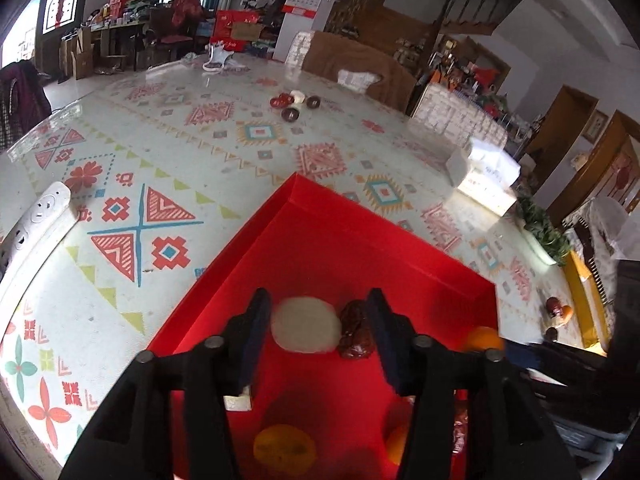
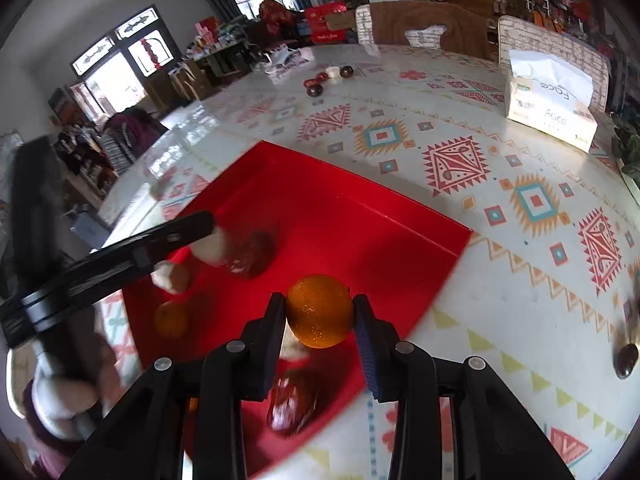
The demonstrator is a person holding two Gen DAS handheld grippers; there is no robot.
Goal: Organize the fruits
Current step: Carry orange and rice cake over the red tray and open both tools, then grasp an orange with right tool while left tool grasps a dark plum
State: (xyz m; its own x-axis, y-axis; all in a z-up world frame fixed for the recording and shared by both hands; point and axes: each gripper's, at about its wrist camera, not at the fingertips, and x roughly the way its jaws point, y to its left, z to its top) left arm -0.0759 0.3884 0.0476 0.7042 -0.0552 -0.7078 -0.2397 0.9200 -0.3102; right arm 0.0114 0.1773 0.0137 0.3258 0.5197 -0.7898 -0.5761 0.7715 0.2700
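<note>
A red box (image 1: pixel 340 216) lies open on the patterned table. My left gripper (image 1: pixel 318 300) is open inside it. A white round piece (image 1: pixel 306 326) and a dark red date (image 1: pixel 356 332) lie side by side on the box floor between its fingers. An orange (image 1: pixel 284 448) rests nearer to me in the box. In the right wrist view my right gripper (image 2: pixel 319 304) is shut on an orange (image 2: pixel 320 312), held above the near part of the red box (image 2: pixel 360 200). The left gripper (image 2: pixel 200 224) reaches in from the left. Another orange (image 2: pixel 172 320) and a date (image 2: pixel 292 400) lie in the box.
Far across the table lies a small cluster of dates with a white piece (image 1: pixel 296 104). A tissue box (image 2: pixel 548 100) stands at the right. A white power strip (image 1: pixel 40 216) lies at the left edge. Loose dark fruits (image 2: pixel 626 358) sit at the right. Chairs line the far side.
</note>
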